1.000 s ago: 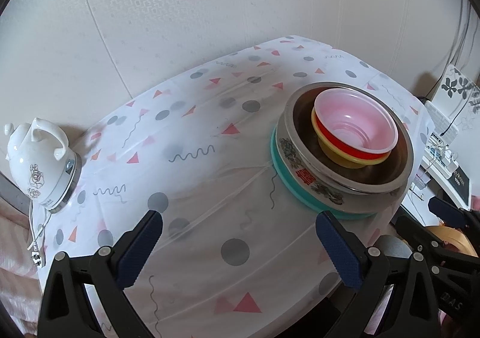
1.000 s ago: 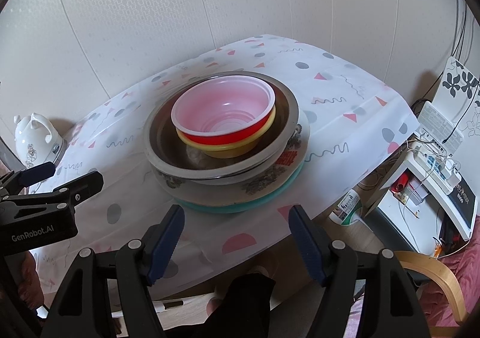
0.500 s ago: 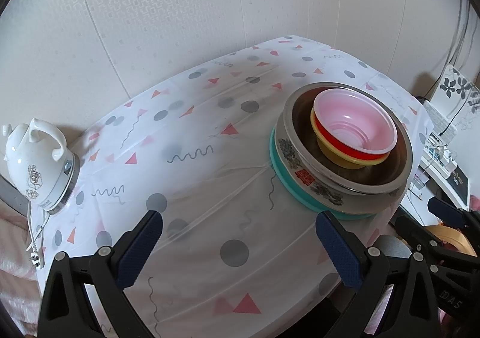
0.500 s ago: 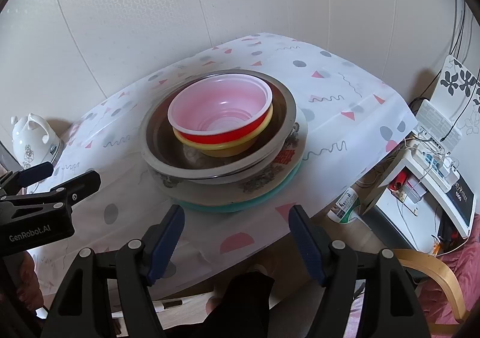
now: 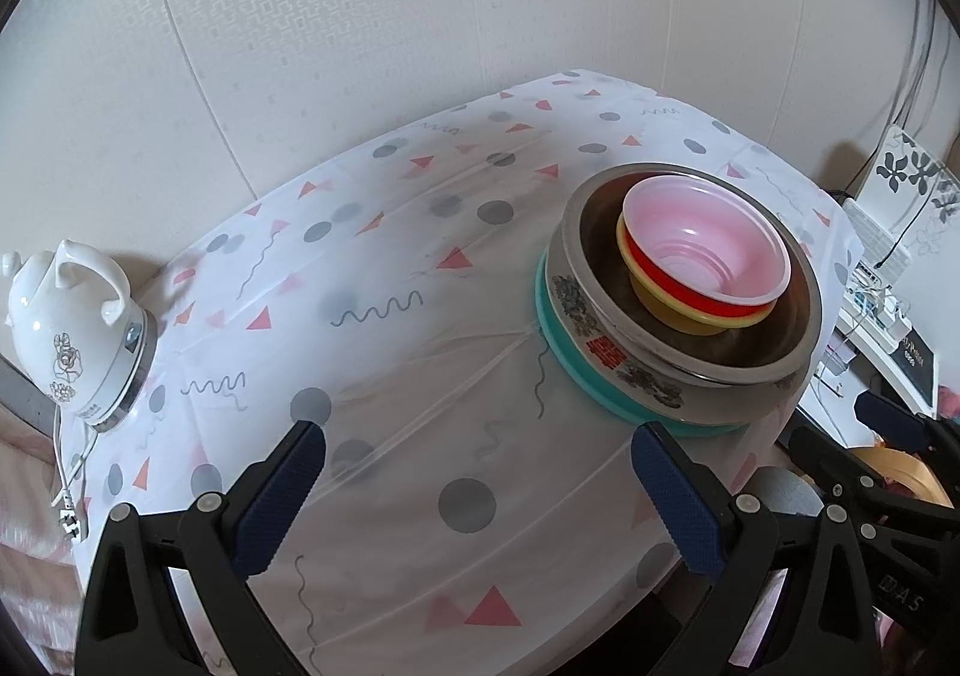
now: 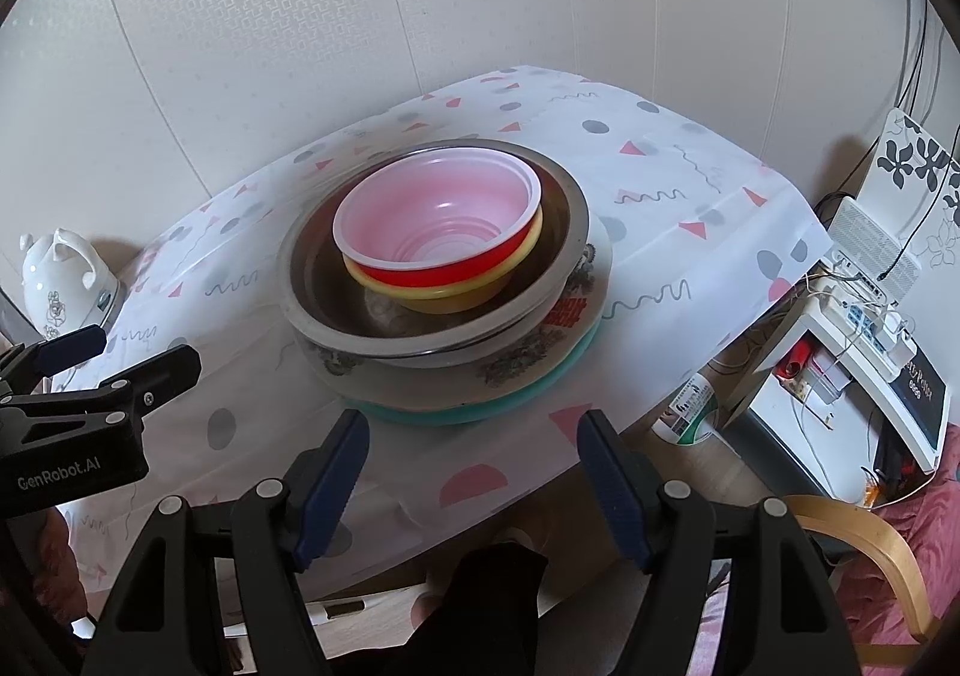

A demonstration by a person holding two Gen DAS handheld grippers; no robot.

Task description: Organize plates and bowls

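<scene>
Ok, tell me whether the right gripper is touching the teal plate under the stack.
Apart. In the right wrist view the right gripper hangs open in front of the teal plate, with patterned tablecloth visible between its fingertips and the plate's rim.

— How many bowls do I have stacked beside the white kettle (image 5: 72, 328)?
— Three: a pink bowl (image 6: 438, 214), a yellow bowl (image 6: 456, 298) and a steel bowl (image 6: 336, 310)
— And plates under them?
— Two: a patterned plate (image 6: 522, 358) on a teal plate (image 6: 540, 388)
— Kettles?
— Just the one
</scene>
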